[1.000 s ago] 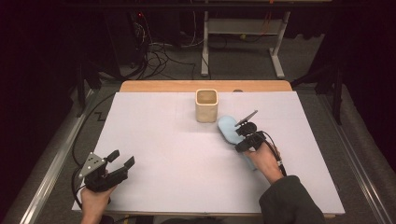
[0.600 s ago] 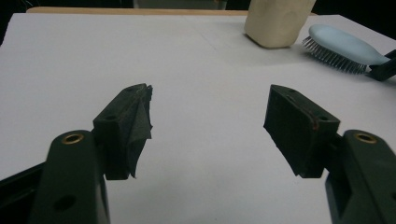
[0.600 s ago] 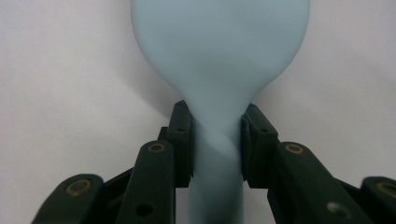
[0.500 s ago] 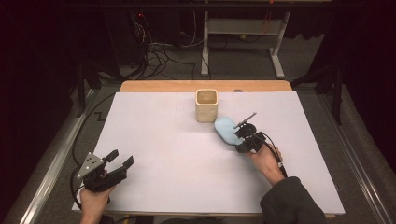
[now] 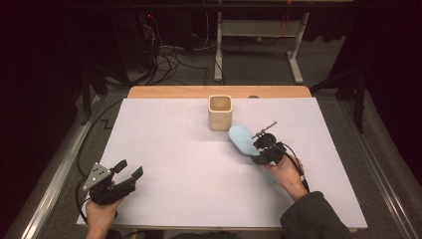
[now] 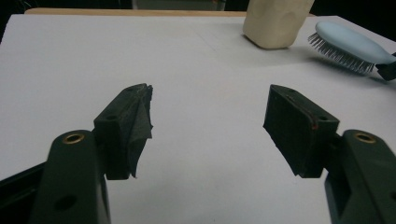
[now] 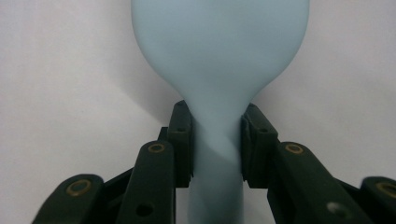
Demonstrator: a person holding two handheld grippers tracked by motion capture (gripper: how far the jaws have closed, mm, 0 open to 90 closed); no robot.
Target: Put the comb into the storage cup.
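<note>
Blue hairbrush (image 5: pixel 242 139) handle pinched by right tool (image 5: pixel 262 149), at five o'clock from cup (image 5: pixel 220 112); left tool (image 5: pixel 128 172) spread, empty

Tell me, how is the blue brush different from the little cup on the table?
The brush is light blue and long with bristles; the cup is beige, boxy and open on top. The brush lies tilted on its side with its handle pinched in the right gripper, while the cup stands upright with nothing touching it. Both are on the white table, close together.
</note>
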